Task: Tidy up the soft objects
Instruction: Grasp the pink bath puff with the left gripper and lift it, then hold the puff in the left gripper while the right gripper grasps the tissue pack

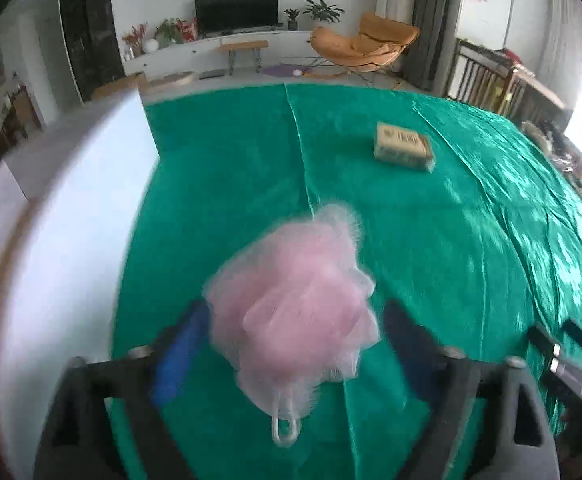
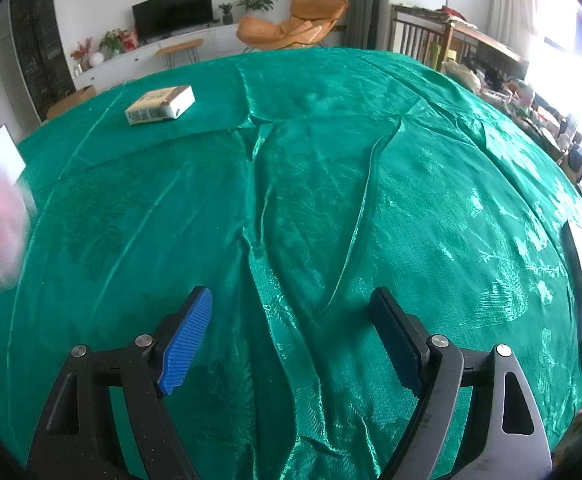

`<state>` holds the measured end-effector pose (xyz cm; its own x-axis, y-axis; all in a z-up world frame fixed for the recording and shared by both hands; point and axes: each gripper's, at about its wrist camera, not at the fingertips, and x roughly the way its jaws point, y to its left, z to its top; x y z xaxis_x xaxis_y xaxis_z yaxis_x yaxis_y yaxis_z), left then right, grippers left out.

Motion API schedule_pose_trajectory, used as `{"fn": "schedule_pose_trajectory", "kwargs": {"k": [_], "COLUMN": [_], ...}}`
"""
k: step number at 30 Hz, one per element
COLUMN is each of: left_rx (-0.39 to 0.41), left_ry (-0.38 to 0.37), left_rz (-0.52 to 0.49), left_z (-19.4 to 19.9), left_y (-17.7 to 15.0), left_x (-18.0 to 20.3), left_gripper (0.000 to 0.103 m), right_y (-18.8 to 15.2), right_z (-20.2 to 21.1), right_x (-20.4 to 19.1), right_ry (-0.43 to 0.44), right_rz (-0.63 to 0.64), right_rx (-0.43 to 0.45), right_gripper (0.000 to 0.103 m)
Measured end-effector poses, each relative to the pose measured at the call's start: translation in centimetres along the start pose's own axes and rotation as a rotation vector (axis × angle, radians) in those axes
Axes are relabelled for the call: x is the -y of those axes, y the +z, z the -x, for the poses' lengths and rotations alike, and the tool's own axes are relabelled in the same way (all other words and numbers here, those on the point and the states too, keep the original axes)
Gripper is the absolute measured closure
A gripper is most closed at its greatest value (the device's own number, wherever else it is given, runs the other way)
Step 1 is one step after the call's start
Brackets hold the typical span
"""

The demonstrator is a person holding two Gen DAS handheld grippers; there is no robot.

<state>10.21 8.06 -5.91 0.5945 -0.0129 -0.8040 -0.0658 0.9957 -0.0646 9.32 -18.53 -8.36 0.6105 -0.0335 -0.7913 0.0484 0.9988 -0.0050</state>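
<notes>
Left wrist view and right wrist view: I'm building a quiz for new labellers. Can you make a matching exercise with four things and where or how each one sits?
Things:
1. pink bath pouf
2. tan packet
3. white container
4. right gripper

Places or states:
A. open over the bare green cloth
B. lying flat on the far part of the cloth
C. between the fingers of the left gripper
D. blurred, at the left side of the cloth

Pairs: 1-C, 2-B, 3-D, 4-A

A home living room. A television (image 1: pixel 236 9) stands on a white media cabinet (image 1: pixel 211 50). Beside it are potted plants (image 1: pixel 323 11) and an orange lounge chair (image 1: pixel 365 46).
</notes>
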Motion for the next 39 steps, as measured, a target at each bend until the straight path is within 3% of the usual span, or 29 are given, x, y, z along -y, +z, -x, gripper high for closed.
{"fn": "schedule_pose_trajectory", "kwargs": {"k": [4, 9, 13, 16, 39], "left_rx": [-0.068, -0.014, -0.035, -0.023, -0.016], "left_ry": [-0.016, 0.012, 0.029, 0.042, 0.04], "left_rz": [-0.028, -0.115, -0.046, -0.017, -0.018], "left_z": [-2.6, -3.9, -5.5, -6.4, -6.7], "left_y": [-2.0, -0.9, 1.3, 1.7, 1.6], "left_x": [-0.3, 0.9, -0.1, -0.5, -0.5], "left_gripper": [0.012, 0.01, 0.008, 0.001, 0.0], "right_y": [0.0, 0.0, 0.0, 0.0, -0.1], "right_z": [0.0, 0.0, 0.0, 0.0, 0.0], "right_x": [0.0, 0.0, 0.0, 0.0, -0.2], "right_ry": [0.0, 0.0, 0.0, -0.001, -0.007], "right_rz": [0.0, 0.0, 0.0, 0.0, 0.001], "right_rx": [0.0, 0.0, -0.001, -0.001, -0.003], "right_gripper": [0.019, 0.019, 0.019, 0.019, 0.019]}}
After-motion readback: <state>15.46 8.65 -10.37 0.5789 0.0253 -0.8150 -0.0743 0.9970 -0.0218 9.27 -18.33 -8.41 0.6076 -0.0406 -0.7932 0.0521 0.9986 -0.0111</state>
